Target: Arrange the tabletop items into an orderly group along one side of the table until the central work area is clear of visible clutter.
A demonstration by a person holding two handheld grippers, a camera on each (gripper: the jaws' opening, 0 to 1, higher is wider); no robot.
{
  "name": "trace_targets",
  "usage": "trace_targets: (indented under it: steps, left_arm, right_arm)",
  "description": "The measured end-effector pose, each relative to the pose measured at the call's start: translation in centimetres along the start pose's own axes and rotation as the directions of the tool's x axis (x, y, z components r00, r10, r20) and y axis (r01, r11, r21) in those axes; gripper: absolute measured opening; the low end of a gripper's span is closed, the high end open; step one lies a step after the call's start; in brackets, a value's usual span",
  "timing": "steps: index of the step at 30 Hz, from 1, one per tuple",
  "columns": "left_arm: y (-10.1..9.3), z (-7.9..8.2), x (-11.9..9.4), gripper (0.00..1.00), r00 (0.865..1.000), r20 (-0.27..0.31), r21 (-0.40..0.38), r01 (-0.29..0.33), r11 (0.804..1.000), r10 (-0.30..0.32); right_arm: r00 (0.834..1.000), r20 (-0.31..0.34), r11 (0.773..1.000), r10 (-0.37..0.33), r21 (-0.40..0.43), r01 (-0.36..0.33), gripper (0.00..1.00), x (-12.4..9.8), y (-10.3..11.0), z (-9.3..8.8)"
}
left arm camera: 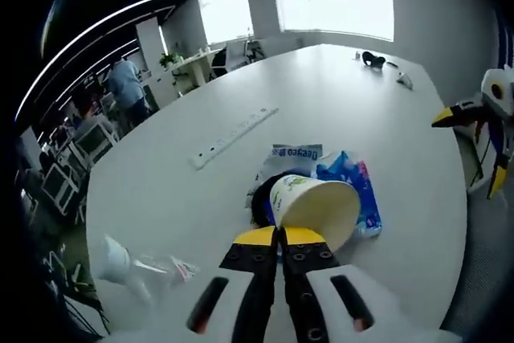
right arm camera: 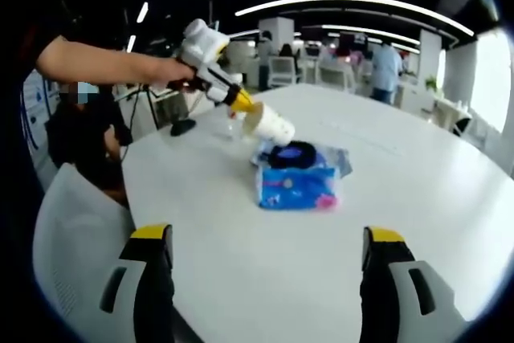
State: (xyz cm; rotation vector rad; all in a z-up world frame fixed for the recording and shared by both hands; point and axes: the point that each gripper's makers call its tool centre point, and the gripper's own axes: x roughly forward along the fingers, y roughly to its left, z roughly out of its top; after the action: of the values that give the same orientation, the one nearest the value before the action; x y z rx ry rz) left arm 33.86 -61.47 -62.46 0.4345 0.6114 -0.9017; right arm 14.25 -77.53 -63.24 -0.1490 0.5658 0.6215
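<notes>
Here, left gripper [left arm camera: 281, 236] jaws clamped on white paper cup [left arm camera: 315, 209], lifted above blue tissue pack [right arm camera: 295, 186] mid white round counter [right arm camera: 418, 198]; right gripper [right arm camera: 269, 251] jaws spread wide, empty.

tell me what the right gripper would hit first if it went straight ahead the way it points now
Probably the blue pack. It lies on the table ahead of the open right gripper, nearly in line with the gap between its jaws, with bare tabletop before it. Depth is unclear, so a high path might pass over it.
</notes>
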Motion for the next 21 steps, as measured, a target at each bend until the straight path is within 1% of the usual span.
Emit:
trace_targets:
  steps: [5,6,9,15,17,21]
  left_arm:
    - [0.6,-0.7,-0.5,0.0,1.0,-0.022,-0.094,-0.013,0.996,0.011]
    - [0.8,-0.9,-0.6,0.0,1.0,-0.025,-0.101,-0.019,0.995,0.016]
    - [1.0,-1.3,-0.7,0.0,0.999,-0.043,-0.172,-0.028,0.985,0.021]
    - [1.5,-1.8,-1.2,0.0,0.996,-0.07,-0.233,-0.063,0.97,0.048]
    - [1.6,-2.2,-1.4,0.0,0.994,-0.09,-0.262,-0.079,0.962,0.057]
    - [1.6,-2.7,-1.8,0.0,0.992,-0.108,-0.306,-0.098,0.947,0.068]
  right_arm:
    - [1.0,-0.001,1.0,0.009,-0.004,-0.009,0.96,0.3,0.2,0.0]
    - [1.0,-0.002,1.0,0.009,-0.003,-0.009,0.96,0.3,0.3,0.0]
    - [1.0,-0.001,1.0,0.015,0.0,-0.015,0.96,0.5,0.4,0.0]
    - [1.0,-0.007,1.0,0.024,-0.002,-0.024,0.96,0.5,0.7,-0.2]
    - [1.0,-0.006,1.0,0.027,-0.001,-0.027,0.96,0.6,0.7,-0.2]
    - [1.0,-0.003,1.0,0.029,0.002,-0.029,0.96,0.7,0.8,-0.1]
